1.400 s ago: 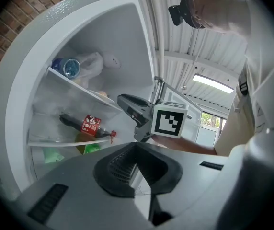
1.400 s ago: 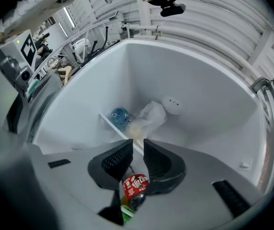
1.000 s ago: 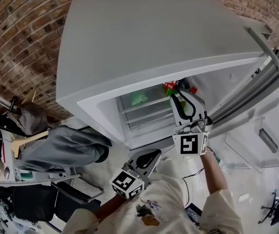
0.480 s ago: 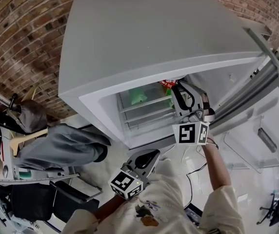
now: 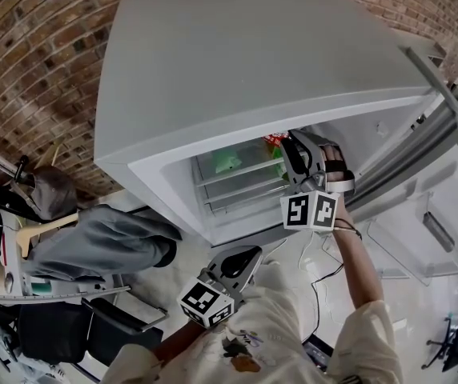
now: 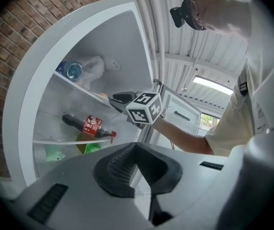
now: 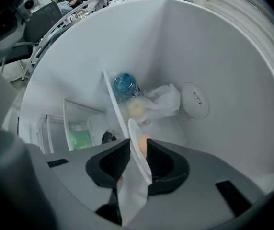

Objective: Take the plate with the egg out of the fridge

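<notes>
A white plate (image 7: 140, 169) with an egg (image 7: 143, 142) on it sits edge-on on the upper fridge shelf (image 7: 114, 107). My right gripper (image 7: 138, 146) is shut on the plate's rim, one jaw on each side. In the head view the right gripper (image 5: 295, 146) reaches into the open white fridge (image 5: 253, 70); the plate is hidden there. The left gripper view shows the right gripper (image 6: 121, 98) at shelf height. My left gripper (image 5: 243, 257) hangs low outside the fridge, shut and empty (image 6: 136, 148).
Behind the plate lie a blue-capped bottle (image 7: 125, 85) and a crumpled plastic bag (image 7: 164, 101). A cola bottle (image 6: 86, 125) lies on the shelf below, above green items (image 5: 227, 161). The open fridge door (image 5: 425, 206) stands to the right. A chair draped in grey cloth (image 5: 105, 242) stands left.
My right gripper has pushed a little up and deeper into the fridge, and its marker cube has turned. The left gripper has stayed where it was.
</notes>
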A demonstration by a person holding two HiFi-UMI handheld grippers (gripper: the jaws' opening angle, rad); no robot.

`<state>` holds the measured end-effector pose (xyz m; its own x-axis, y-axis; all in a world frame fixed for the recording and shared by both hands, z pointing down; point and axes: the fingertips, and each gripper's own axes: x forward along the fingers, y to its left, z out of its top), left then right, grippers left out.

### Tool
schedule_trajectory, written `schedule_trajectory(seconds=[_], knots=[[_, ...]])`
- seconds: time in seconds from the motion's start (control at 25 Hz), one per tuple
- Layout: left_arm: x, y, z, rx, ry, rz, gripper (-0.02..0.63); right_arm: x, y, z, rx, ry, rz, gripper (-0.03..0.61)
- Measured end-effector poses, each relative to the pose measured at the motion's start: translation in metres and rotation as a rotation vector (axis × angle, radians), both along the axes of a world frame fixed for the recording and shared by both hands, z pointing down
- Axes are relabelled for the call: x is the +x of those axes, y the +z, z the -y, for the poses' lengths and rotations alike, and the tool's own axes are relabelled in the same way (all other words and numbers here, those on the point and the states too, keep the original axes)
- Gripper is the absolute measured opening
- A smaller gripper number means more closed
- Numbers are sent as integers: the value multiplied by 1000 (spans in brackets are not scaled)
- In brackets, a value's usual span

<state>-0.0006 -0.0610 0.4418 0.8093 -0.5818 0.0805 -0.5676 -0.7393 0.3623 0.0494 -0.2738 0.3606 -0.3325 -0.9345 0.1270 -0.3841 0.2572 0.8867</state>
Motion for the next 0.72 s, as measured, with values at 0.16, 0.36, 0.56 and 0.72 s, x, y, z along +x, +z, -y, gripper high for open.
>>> schedule_trajectory(seconds=[0.16, 0.36, 0.56, 0.72], knots=[[-3, 1, 0, -6, -7, 0, 8, 0, 4, 7, -13, 15, -24, 89], [-7, -1, 3, -4, -20, -5, 8, 5, 4, 15, 0, 46, -51, 89], [-10, 0, 4, -9, -30, -10, 8, 3, 7, 19, 8, 37, -129, 89], [-11, 0, 6, -6, -31, -13, 8, 3, 10, 22, 6, 33, -165, 89]])
